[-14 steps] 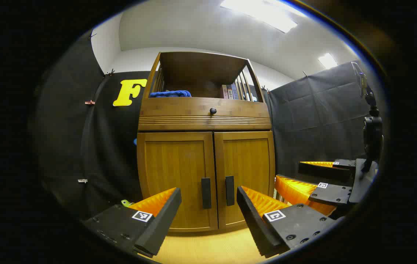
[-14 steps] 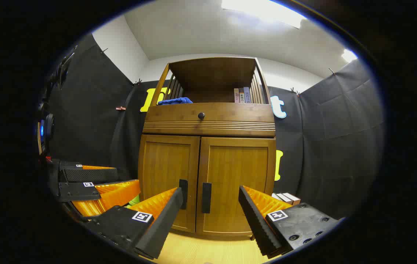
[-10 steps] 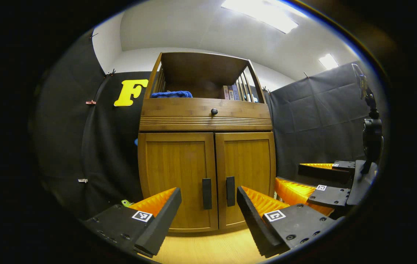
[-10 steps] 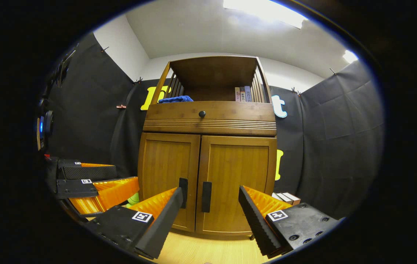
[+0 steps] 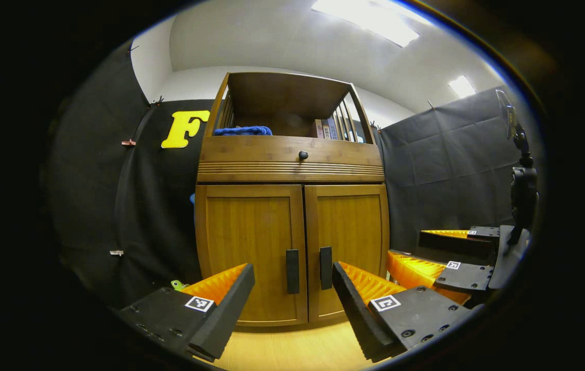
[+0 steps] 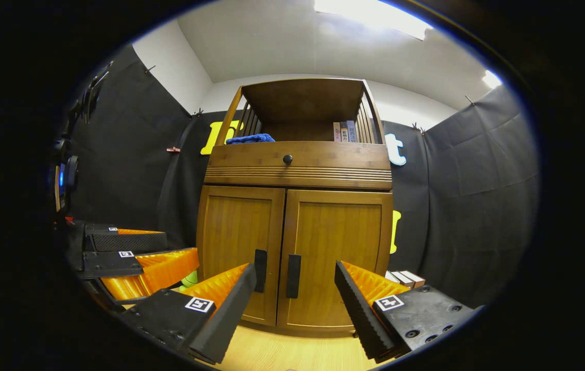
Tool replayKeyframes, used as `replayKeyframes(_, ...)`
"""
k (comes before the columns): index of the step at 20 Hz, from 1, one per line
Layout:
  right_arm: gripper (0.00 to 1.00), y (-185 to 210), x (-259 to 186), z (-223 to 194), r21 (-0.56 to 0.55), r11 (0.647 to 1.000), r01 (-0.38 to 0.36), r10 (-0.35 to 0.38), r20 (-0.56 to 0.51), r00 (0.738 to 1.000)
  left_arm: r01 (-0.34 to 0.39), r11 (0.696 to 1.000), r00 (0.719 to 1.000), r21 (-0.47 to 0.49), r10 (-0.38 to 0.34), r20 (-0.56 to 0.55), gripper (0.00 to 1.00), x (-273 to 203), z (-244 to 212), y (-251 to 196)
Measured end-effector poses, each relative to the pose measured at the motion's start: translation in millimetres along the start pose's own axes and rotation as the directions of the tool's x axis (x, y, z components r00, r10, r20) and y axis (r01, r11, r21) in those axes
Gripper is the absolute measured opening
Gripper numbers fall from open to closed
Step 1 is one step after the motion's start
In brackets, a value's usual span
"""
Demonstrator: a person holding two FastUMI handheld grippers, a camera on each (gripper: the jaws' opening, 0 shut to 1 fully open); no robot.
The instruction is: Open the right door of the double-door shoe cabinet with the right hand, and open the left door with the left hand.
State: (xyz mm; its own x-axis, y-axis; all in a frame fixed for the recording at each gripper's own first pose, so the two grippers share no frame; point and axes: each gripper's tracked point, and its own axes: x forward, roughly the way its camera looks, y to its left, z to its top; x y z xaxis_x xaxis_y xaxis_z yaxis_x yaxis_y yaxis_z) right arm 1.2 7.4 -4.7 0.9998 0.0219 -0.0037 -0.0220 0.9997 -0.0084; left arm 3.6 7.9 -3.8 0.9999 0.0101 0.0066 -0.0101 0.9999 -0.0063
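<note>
A wooden shoe cabinet (image 5: 290,166) (image 6: 297,170) stands ahead with both doors closed. Its left door (image 5: 248,247) (image 6: 236,247) and right door (image 5: 349,237) (image 6: 339,252) each carry a dark vertical handle near the centre seam, the left handle (image 5: 292,271) (image 6: 260,263) beside the right handle (image 5: 325,260) (image 6: 293,275). My left gripper (image 5: 292,304) is open, short of the doors and level with the handles. My right gripper (image 6: 295,304) is open too, also short of the doors; it appears at the right of the left gripper view (image 5: 442,257).
Above the doors is a drawer with a round knob (image 5: 303,154) (image 6: 287,159). The open top shelf holds a blue cloth (image 5: 242,131) (image 6: 250,138) and some books (image 6: 345,131). Flat boxes (image 6: 403,279) lie on the wooden floor (image 5: 292,348) right of the cabinet.
Both grippers have drifted slightly, so the cabinet sits a little further right in each view. The doors stay closed and both grippers stay open.
</note>
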Motion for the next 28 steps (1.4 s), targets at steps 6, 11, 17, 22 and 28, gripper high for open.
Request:
replayKeyframes(6,0.97,-1,3,1,0.004,1.000,0.005,-0.005,0.008,1.000,0.009,1.000,1.000,0.008,-0.009,-0.004,0.95,2,-4,0)
replayKeyframes(11,0.97,0,10,-2,0.000,1.000,0.005,-0.005,0.002,1.000,0.010,1.000,1.000,0.006,-0.010,0.000,0.95,4,-5,4)
replayKeyframes(17,0.97,5,30,-9,0.015,1.000,0.006,-0.006,-0.004,1.000,0.020,1.000,1.000,-0.004,-0.020,0.014,0.95,1,-2,10)
replayKeyframes(22,0.97,11,62,-29,0.036,0.999,-0.007,0.008,-0.028,1.000,0.004,1.000,1.000,-0.011,-0.004,0.004,0.95,1,-8,22)
replayKeyframes(28,0.95,21,109,-55,0.027,1.000,0.003,-0.002,-0.046,0.999,-0.024,1.000,0.999,-0.008,0.024,-0.023,0.95,9,-26,48)
